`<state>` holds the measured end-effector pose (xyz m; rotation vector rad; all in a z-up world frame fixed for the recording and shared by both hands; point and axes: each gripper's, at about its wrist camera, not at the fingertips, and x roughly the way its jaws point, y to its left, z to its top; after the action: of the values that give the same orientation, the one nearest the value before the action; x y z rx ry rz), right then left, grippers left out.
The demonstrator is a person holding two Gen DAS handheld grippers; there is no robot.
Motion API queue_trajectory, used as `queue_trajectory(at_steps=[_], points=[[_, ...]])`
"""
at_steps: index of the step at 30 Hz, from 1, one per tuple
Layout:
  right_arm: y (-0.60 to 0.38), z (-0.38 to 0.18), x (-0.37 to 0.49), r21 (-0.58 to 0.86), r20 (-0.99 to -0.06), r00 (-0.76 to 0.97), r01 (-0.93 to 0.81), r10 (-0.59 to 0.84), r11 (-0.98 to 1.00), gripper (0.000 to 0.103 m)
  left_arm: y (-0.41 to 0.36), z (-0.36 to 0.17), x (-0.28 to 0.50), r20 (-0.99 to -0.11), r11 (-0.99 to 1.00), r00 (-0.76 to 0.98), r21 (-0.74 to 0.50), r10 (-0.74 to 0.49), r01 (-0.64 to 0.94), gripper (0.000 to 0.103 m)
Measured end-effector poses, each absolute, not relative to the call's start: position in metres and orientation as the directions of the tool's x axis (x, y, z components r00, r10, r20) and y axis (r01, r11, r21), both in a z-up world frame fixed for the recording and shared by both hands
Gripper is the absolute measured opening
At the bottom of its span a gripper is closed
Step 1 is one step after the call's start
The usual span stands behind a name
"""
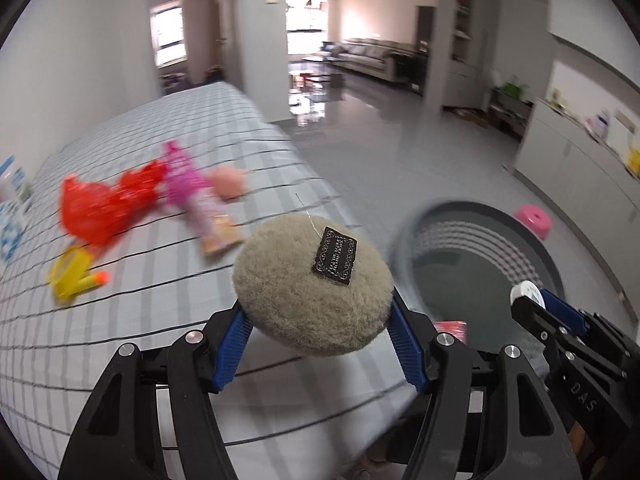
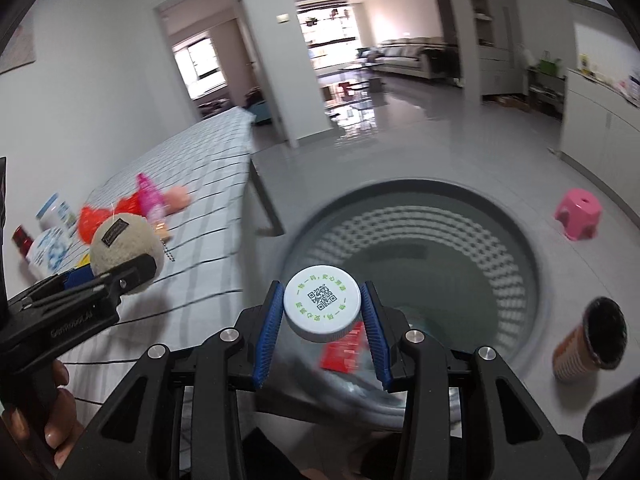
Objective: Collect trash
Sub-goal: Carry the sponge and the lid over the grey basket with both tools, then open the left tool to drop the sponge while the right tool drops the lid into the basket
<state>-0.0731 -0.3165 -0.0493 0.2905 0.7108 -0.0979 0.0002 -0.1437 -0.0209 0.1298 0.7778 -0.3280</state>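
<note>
Open bin mouth (image 2: 400, 216) unobstructed below, bed edge (image 2: 256, 184) left, cup (image 2: 588, 344) right

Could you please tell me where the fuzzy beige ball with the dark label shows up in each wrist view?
Left wrist: the fuzzy beige ball sits at centre, clamped between the left gripper fingers, over the checked bed.
Right wrist: the ball is at the left edge, held in the left gripper.
Shared landmark: the grey trash bin, right of the ball in both views.
</note>
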Motion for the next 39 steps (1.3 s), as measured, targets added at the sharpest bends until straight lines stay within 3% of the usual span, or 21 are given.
queue_trajectory(at_steps=[12, 35, 39], points=[[-0.375, -0.069, -0.082, 0.22, -0.712, 0.698, 0.323, -0.075, 0.92, 0.039, -0.228, -0.048, 0.009, -0.761, 0.849, 0.545, -0.014, -0.352, 0.528, 0.062], [-0.394, -0.094, -0.052, 0.22, -0.757, 0.652, 0.328, -0.051, 0.919, 0.039, -0.261, -0.075, 0.031, -0.816, 0.826, 0.468, -0.02, -0.339, 0.563, 0.066], [-0.397, -0.091, -0.056, 0.225, -0.747, 0.662, 0.339, -0.062, 0.913, 0.056, -0.262, -0.072, 0.028, -0.81, 0.827, 0.478, -0.016, -0.34, 0.561, 0.071]])
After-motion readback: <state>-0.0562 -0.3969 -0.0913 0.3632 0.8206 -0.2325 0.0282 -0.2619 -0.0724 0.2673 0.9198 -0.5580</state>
